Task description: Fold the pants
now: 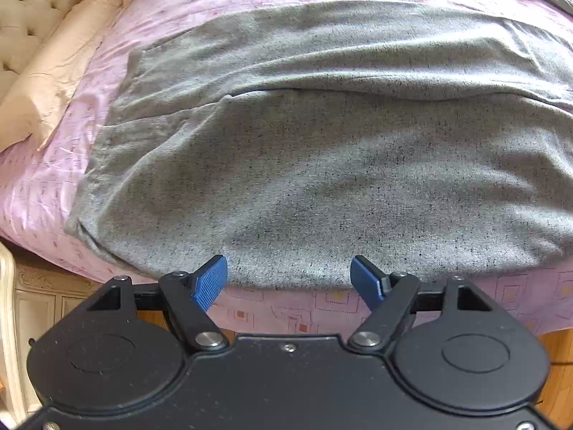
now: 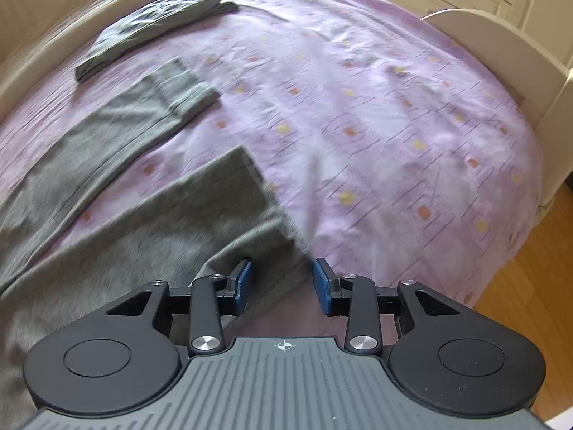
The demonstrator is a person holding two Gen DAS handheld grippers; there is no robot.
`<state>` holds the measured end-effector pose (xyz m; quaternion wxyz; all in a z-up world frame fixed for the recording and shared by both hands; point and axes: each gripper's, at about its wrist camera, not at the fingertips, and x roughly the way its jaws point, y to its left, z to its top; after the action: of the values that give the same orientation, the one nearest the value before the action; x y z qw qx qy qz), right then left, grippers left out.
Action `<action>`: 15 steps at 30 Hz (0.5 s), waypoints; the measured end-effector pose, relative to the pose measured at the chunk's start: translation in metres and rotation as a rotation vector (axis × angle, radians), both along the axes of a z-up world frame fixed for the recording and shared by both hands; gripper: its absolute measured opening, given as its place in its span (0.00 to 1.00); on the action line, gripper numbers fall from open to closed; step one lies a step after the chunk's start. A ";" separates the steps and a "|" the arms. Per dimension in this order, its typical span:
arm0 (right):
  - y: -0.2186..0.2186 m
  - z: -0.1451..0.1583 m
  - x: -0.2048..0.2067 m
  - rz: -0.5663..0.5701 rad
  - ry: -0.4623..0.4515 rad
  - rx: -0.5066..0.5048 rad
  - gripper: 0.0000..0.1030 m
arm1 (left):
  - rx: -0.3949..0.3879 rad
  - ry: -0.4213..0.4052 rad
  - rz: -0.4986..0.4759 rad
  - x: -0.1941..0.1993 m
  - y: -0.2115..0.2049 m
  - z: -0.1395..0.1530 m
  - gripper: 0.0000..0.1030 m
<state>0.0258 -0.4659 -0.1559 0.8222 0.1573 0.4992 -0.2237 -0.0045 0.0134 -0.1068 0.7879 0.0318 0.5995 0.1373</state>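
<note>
Soft daylight, motion blur, fisheye bending

A pink patterned bedsheet [image 2: 376, 114], cream footboard [image 2: 501, 46], tufted headboard [image 1: 25, 18], wooden floor [image 2: 537, 268].

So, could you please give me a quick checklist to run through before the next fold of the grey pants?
1. Left gripper open and empty: ok, nothing lies between its pads.
2. Right gripper empty: ok, its pads stand apart and press on nothing.
3. Pants spread flat on the bed: ok, only shallow wrinkles show.
4. Legs laid together: not ok, in the right wrist view the two legs lie apart with sheet between them.
5. Folded dark garment clear of the pants: ok, it lies apart.
6. Waistband lined up: cannot tell, it is not clearly shown.
</note>
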 end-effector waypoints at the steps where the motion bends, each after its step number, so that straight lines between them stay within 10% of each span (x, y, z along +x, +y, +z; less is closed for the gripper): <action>1: -0.005 0.003 0.003 -0.012 -0.006 -0.020 0.34 | 0.006 -0.007 0.006 -0.002 0.001 0.001 0.76; 15: 0.010 0.011 -0.066 -0.113 -0.138 0.244 0.37 | 0.014 0.026 0.120 -0.023 0.011 -0.006 0.76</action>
<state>-0.0403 -0.4561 -0.1448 0.8154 0.2991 0.4552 -0.1958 -0.0275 0.0248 -0.1126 0.7701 0.0031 0.6096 0.1879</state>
